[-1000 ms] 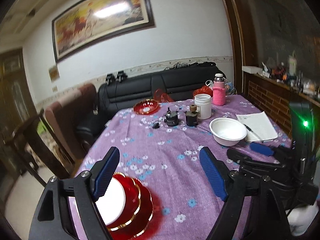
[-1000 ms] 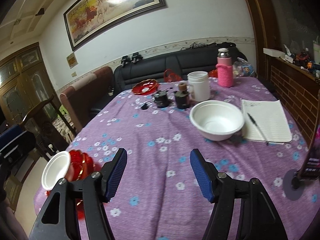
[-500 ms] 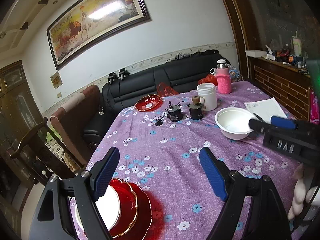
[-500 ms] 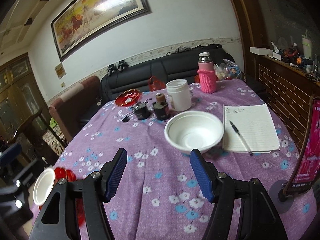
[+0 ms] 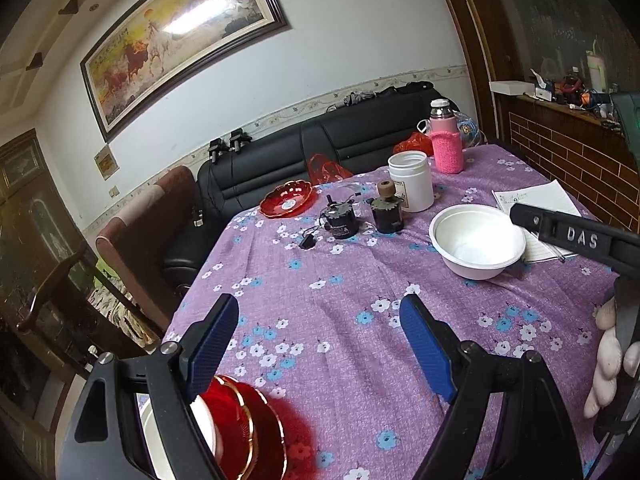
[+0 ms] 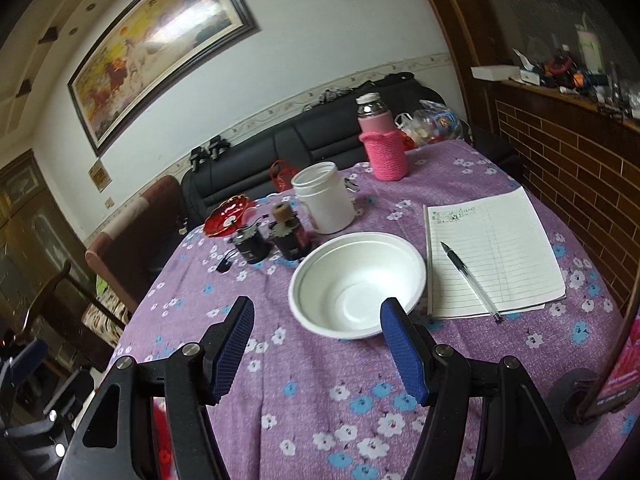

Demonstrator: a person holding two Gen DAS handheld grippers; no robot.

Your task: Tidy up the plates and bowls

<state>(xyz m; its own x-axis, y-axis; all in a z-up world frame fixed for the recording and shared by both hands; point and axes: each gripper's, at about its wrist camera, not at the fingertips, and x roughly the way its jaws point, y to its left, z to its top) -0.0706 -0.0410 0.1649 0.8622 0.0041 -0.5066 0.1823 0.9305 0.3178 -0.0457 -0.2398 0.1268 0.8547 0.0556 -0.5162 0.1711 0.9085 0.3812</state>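
Two hand-held grippers hover over a table covered with a purple flowered cloth (image 5: 340,320). Seen from its own camera, the left gripper (image 5: 320,344) has its blue-padded jaws spread wide with nothing between them, only bare cloth. Its left finger (image 5: 212,344) stands in front of a stack of red plates with gold rims (image 5: 256,436) at the near left corner of the table; something white sits on that stack, partly hidden by the finger, and whether the finger touches it cannot be told. The right gripper (image 6: 316,344) is also spread wide and holds nothing. A white bowl (image 6: 356,284) rests upright on the cloth just beyond it, its near rim lying between the jaw tips in the picture, untouched. A lined notepad (image 6: 492,256) with a pen lies just right of the bowl. Farther back stand a white jar (image 6: 324,200), a pink-sleeved bottle (image 6: 382,148) and another red plate (image 5: 288,198).
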